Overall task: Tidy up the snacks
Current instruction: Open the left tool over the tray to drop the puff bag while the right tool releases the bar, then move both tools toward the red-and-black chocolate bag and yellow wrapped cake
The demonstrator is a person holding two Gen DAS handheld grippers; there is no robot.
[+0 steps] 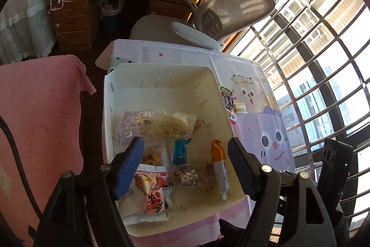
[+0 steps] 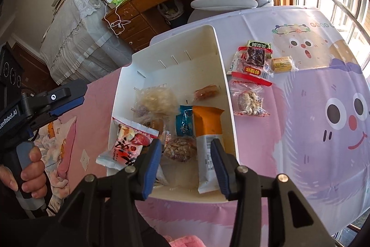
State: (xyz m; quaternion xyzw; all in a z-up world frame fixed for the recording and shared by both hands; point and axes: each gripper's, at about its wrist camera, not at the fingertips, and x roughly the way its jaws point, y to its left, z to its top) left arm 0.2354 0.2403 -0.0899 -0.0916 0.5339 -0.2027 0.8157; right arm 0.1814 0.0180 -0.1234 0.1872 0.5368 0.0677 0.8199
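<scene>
Left wrist view: your left gripper (image 1: 185,163) hangs over the near part of the white bin (image 1: 161,75) with its jaws spread wide and nothing between them; the red-and-white packet (image 1: 150,191) lies just under the blue pad on the left, and the orange-and-white packet (image 1: 219,168) stands along the bin's right wall, its long axis running away from you. More snacks sit deeper in the bin, among them the noodle pack (image 1: 173,123) and the blue packet (image 1: 180,152). A few loose snacks show beyond the bin's right wall on the worktop (image 1: 266,126), well off to the right of these jaws, with the wall in between. Right wrist view: your right gripper (image 2: 186,168) sits above the bin's near right corner, jaws partly open and empty, framing the lower end of the orange-and-white packet without pressing on it. The snacks still to be put away lie to the upper right on the cartoon cloth: the clear nut bag (image 2: 251,100) just beside the bin wall, then the red packet pile (image 2: 253,61) and the yellow wrapped block (image 2: 282,64) farther out. I judge the right hand the nearer one for these; the nut bag comes first, and the bin's right wall is what you must clear on the way back.
</scene>
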